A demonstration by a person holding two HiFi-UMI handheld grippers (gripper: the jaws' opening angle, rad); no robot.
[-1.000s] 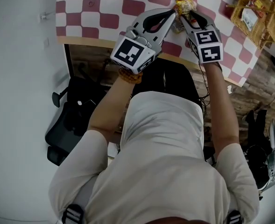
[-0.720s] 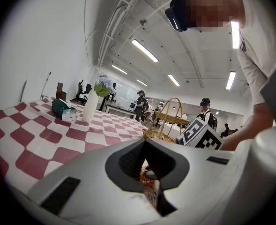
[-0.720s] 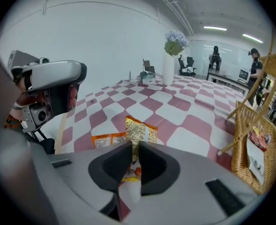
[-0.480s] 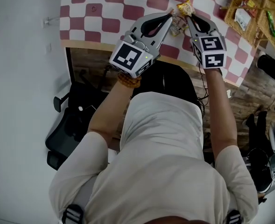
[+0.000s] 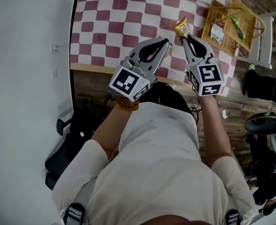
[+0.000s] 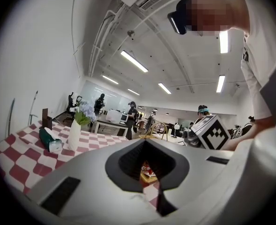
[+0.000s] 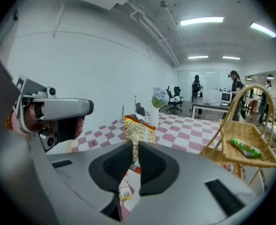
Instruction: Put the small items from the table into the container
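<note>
Looking steeply down, the head view has the left hand-held gripper [image 5: 166,43] and the right hand-held gripper [image 5: 184,37] side by side over the near edge of the bench [image 5: 119,22], which is covered in a red-and-white checked cloth. The right one pinches a yellow printed snack packet [image 5: 182,28] that stands above its tips, near the bench's right end. Just right of it sits the woven wicker basket [image 5: 227,13]. Left of the grippers the checked cloth lies open.

In the left gripper view, the left hand-held gripper [image 6: 145,143] has its jaws together with nothing between them. A tall white vase of flowers [image 6: 74,130] stands at centre left, well apart.

In the right gripper view, the right hand-held gripper [image 7: 133,146] is clamped on the yellow printed snack packet [image 7: 138,132], which rises upright at the frame's centre. The woven wicker basket [image 7: 212,146] is at the right, a green packet [image 7: 245,149] lying inside, with a strip of bare cloth between packet and basket.
</note>
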